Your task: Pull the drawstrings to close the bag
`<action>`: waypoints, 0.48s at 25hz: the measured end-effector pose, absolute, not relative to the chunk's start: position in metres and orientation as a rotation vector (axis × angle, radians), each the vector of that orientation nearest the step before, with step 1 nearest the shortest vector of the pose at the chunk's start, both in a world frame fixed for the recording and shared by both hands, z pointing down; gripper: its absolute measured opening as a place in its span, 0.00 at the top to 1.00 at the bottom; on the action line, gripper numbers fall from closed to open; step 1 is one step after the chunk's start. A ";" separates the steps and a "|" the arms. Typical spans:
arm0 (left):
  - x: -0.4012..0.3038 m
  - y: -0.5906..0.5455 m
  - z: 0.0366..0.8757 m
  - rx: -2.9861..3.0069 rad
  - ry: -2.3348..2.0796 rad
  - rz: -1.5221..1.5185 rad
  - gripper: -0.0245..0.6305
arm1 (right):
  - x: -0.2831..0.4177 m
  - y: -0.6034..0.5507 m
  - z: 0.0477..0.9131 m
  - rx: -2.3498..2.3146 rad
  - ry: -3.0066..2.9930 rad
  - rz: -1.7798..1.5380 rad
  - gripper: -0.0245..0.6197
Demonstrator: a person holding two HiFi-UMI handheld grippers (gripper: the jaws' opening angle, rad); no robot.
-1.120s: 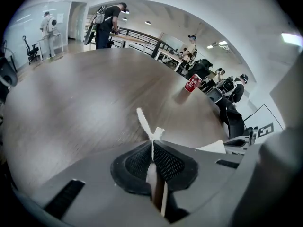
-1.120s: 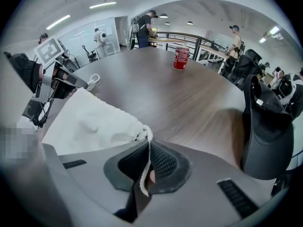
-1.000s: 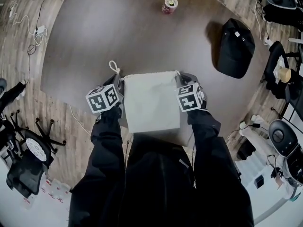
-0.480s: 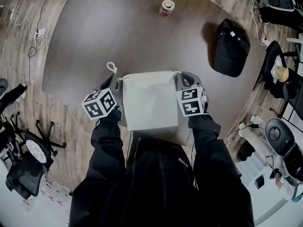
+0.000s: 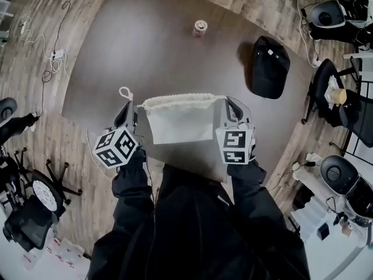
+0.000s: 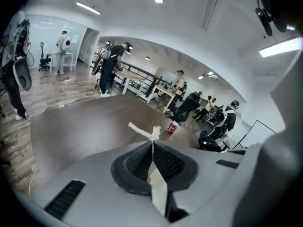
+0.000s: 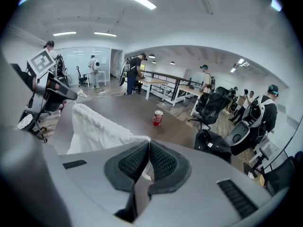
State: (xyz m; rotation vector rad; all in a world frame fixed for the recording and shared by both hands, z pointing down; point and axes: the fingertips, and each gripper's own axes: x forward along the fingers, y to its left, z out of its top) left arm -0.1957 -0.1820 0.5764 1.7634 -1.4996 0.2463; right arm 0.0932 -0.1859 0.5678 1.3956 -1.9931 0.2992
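Left hand-held gripper [image 5: 126, 112] and right hand-held gripper [image 5: 231, 106] pinch a white cloth bag's [image 5: 178, 124] cords [image 6: 141, 130] mid-frame, which a jerky pull could slip free.

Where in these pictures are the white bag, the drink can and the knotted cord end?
white bag [image 5: 178, 124]: head view, middle of its cloth front.
drink can [image 5: 200, 28]: head view, its top.
knotted cord end [image 6: 155, 133]: left gripper view, the frayed knot.

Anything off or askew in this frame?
Nothing stands out. The bag hangs roughly level between the left hand-held gripper and right hand-held gripper, each shut on a drawstring; the can stands upright, the cap lies flat.
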 end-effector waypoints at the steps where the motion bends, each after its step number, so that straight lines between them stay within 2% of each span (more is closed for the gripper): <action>1: -0.197 -0.181 0.563 1.782 -1.513 0.231 0.91 | 0.093 -0.186 0.553 1.421 -2.005 0.274 0.92; 12: -0.206 -0.167 0.448 1.921 -1.594 0.061 0.91 | 0.080 -0.170 0.431 1.588 -2.095 0.082 0.92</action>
